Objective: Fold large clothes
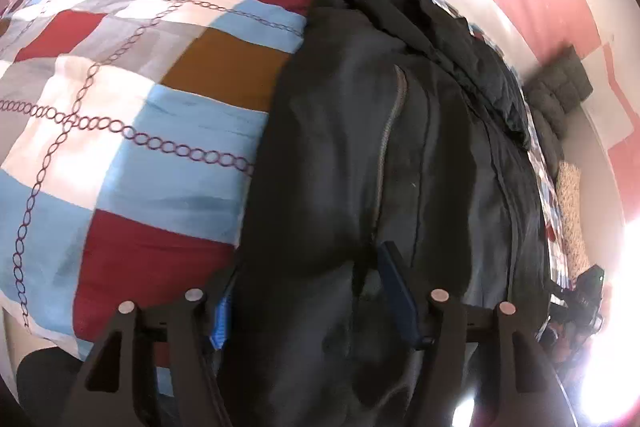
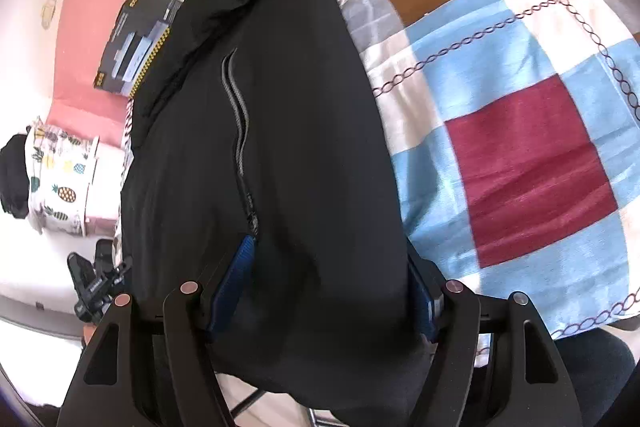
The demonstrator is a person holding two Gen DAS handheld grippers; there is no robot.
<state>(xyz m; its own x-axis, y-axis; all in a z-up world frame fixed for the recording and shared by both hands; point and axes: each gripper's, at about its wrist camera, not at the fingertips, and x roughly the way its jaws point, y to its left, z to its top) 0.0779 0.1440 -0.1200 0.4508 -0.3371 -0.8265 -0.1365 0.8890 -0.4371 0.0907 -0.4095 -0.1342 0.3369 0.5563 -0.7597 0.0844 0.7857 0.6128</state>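
While each gripper, left (image 1: 308,303) and right (image 2: 332,291), stands wide with the black jacket (image 1: 380,147) bunched between its fingers on the bed (image 1: 120,107) ahead, the slippery fabric could slide free unless the fingers close firmly.

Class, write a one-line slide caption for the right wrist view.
Right gripper straddles a black jacket lying on a patchwork quilt.
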